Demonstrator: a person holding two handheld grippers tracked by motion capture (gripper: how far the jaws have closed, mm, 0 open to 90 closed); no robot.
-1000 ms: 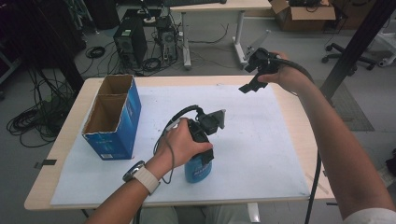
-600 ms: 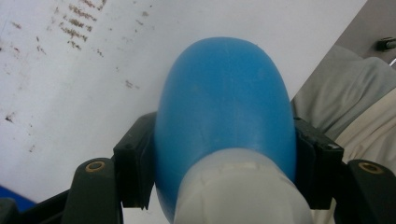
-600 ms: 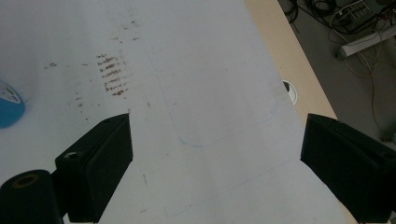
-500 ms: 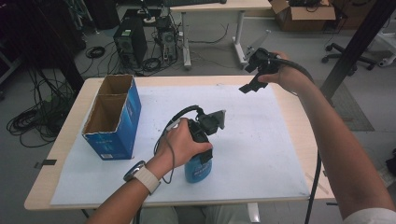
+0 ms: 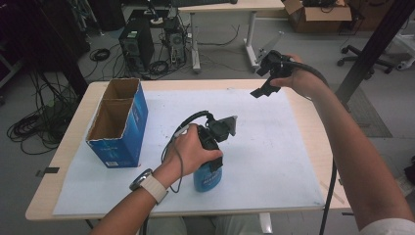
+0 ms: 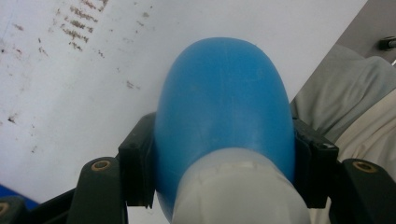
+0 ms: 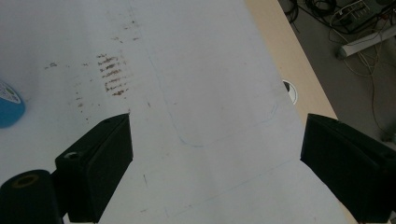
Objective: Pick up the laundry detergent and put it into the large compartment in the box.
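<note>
A blue plastic bottle (image 5: 207,179) with a pale neck stands on the white sheet near the table's front edge. My left gripper (image 5: 214,162) comes down on it from above and is shut on the bottle's upper body. In the left gripper view both pads (image 6: 137,156) press on the sides of the blue bottle (image 6: 224,102). My right gripper (image 5: 259,90) hangs above the table's far right corner. Its jaws stand wide apart and empty (image 7: 217,137) over the white sheet. A sliver of the blue bottle (image 7: 9,109) shows at that view's left edge.
An open blue cardboard box (image 5: 117,122) stands at the table's left side. The white sheet (image 5: 279,147) covers most of the wooden table (image 5: 313,142) and bears brown smudges. Computer towers (image 5: 134,46) and cables lie on the floor behind.
</note>
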